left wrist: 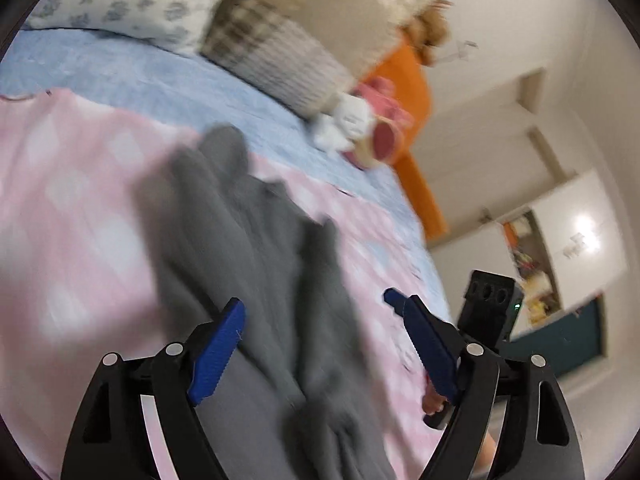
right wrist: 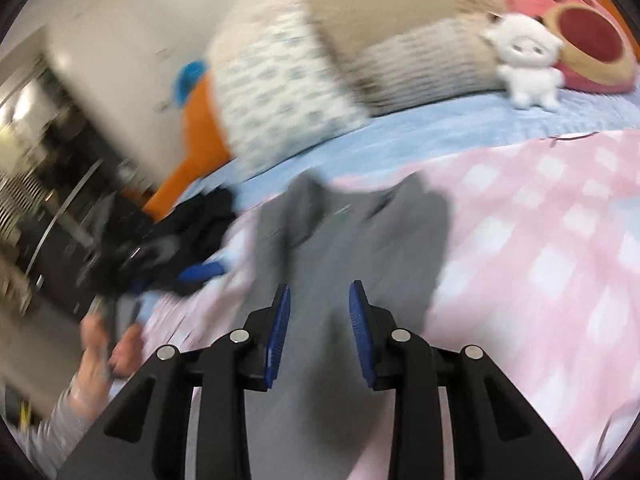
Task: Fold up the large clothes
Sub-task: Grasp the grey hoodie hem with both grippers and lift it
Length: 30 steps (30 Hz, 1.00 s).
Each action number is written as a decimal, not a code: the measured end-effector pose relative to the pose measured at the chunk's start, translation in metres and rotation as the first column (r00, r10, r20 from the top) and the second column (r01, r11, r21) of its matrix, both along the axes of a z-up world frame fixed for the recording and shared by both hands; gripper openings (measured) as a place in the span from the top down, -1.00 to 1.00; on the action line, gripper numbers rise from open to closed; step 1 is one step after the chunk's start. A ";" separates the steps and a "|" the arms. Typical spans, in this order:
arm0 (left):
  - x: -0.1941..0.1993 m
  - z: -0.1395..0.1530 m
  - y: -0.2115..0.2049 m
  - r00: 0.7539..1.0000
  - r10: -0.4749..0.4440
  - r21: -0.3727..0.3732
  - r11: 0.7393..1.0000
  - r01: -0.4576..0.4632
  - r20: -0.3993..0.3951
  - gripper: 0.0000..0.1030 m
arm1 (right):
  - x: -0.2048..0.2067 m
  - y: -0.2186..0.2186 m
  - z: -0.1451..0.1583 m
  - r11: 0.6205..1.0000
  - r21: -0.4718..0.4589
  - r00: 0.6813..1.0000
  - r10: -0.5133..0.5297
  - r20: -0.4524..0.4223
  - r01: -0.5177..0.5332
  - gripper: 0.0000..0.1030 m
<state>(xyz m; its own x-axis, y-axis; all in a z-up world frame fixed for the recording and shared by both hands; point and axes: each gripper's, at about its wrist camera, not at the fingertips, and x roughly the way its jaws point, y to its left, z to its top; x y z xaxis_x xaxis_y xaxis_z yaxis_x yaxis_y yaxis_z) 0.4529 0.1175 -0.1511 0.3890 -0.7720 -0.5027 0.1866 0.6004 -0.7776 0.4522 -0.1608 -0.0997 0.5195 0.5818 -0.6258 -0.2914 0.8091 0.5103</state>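
Pink checked bedding (left wrist: 72, 208) carries the grey garment (left wrist: 256, 248), its length running away from both tools. Left gripper (left wrist: 316, 316) gapes empty over it — right gripper (right wrist: 319, 300) half-parted, gripping nothing. Only the right view shows dark clothes (right wrist: 196, 224) at the left edge.
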 end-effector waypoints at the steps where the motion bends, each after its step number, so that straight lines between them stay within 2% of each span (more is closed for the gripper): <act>1: 0.013 -0.003 0.001 1.000 0.006 -0.005 1.000 -0.006 -0.007 -0.60 | 0.022 -0.002 -0.009 1.000 -0.001 0.999 -0.026 -0.029 0.026 0.38; 4: 0.039 0.000 0.001 0.999 0.030 -0.055 0.998 -0.029 0.024 -0.59 | 0.057 0.002 -0.036 0.999 0.003 0.995 -0.045 -0.086 0.046 0.38; 5: 0.046 0.002 -0.005 0.999 0.041 -0.036 0.999 -0.040 0.032 -0.60 | 0.066 0.006 -0.045 0.999 -0.003 0.994 -0.043 -0.102 0.043 0.38; 8: 0.070 -0.014 -0.015 0.997 0.076 0.114 0.991 -0.075 -0.010 -0.59 | 0.073 0.013 -0.074 0.999 -0.022 0.985 -0.046 -0.167 0.043 0.42; 9: 0.079 -0.024 -0.018 0.995 0.089 0.179 0.980 -0.081 -0.035 -0.56 | 0.075 0.014 -0.081 0.998 -0.016 0.984 -0.056 -0.171 0.054 0.42; 11: 0.091 -0.040 -0.026 0.995 0.091 0.262 0.962 -0.074 -0.051 -0.47 | 0.076 0.019 -0.081 0.997 -0.012 0.985 -0.071 -0.156 0.070 0.42; 13: 0.094 -0.041 -0.037 0.996 0.082 0.329 0.942 -0.065 -0.037 -0.46 | 0.079 0.023 -0.076 0.997 -0.048 0.986 -0.071 -0.149 0.064 0.40; 15: 0.092 -0.027 -0.049 0.998 0.064 0.380 0.924 -0.052 -0.017 -0.47 | 0.071 0.026 -0.058 0.996 -0.076 0.991 -0.050 -0.124 0.041 0.10; 16: 0.084 -0.014 -0.052 0.999 0.051 0.373 0.927 -0.048 0.001 -0.47 | 0.063 0.027 -0.043 0.998 -0.067 0.995 -0.020 -0.099 0.014 0.04; 17: 0.071 0.005 -0.053 0.999 0.030 0.347 0.937 -0.039 0.031 -0.47 | 0.050 0.026 -0.026 0.997 -0.078 0.998 0.007 -0.059 -0.012 -0.06; 18: 0.055 0.021 -0.052 0.998 0.010 0.335 0.942 -0.031 0.064 -0.47 | 0.028 0.027 0.000 0.992 -0.111 0.998 0.054 0.018 -0.052 -0.11; 19: 0.030 0.047 -0.054 0.992 -0.028 0.333 0.943 -0.016 0.127 -0.47 | 0.009 0.027 0.019 0.987 -0.135 0.992 0.099 0.072 -0.089 -0.23; 20: -0.001 0.073 -0.056 0.977 -0.084 0.347 0.938 0.011 0.196 -0.55 | -0.022 0.028 0.045 0.973 -0.183 0.976 0.169 0.140 -0.142 -0.39; 21: -0.029 0.094 -0.061 0.958 -0.138 0.375 0.926 0.035 0.252 -0.72 | -0.051 0.027 0.066 0.960 -0.218 0.957 0.220 0.188 -0.178 -0.48; 22: -0.054 0.108 -0.064 0.941 -0.179 0.396 0.917 0.054 0.286 -0.81 | -0.076 0.025 0.082 0.950 -0.229 0.939 0.264 0.218 -0.214 -0.54; 23: -0.097 0.127 -0.066 0.909 -0.260 0.424 0.899 0.105 0.325 -0.84 | -0.113 0.020 0.100 0.936 -0.235 0.918 0.316 0.239 -0.262 -0.68; 24: -0.121 0.134 -0.069 0.896 -0.311 0.443 0.884 0.150 0.317 -0.85 | -0.131 0.017 0.108 0.932 -0.235 0.915 0.330 0.232 -0.277 -0.74; 26: -0.181 0.136 -0.067 0.899 -0.392 0.458 0.847 0.269 0.197 -0.85 | -0.184 0.006 0.121 0.926 -0.195 0.924 0.354 0.145 -0.324 -0.75; 28: -0.223 0.126 -0.060 0.909 -0.406 0.420 0.844 0.334 0.092 -0.85 | -0.235 -0.006 0.123 0.935 -0.126 0.940 0.340 0.040 -0.333 -0.75; 30: -0.264 0.106 -0.046 0.930 -0.367 0.352 0.866 0.355 -0.035 -0.85 | -0.267 -0.014 0.116 0.945 -0.068 0.947 0.318 -0.040 -0.320 -0.75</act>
<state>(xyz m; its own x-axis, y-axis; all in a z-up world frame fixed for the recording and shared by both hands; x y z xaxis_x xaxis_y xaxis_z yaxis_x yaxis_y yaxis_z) 0.1892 0.0718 -0.0452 0.1368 -0.6408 -0.7555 0.4631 0.7155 -0.5230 0.1853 -0.1748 0.0165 0.2957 0.6669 -0.6840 -0.5271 0.7110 0.4655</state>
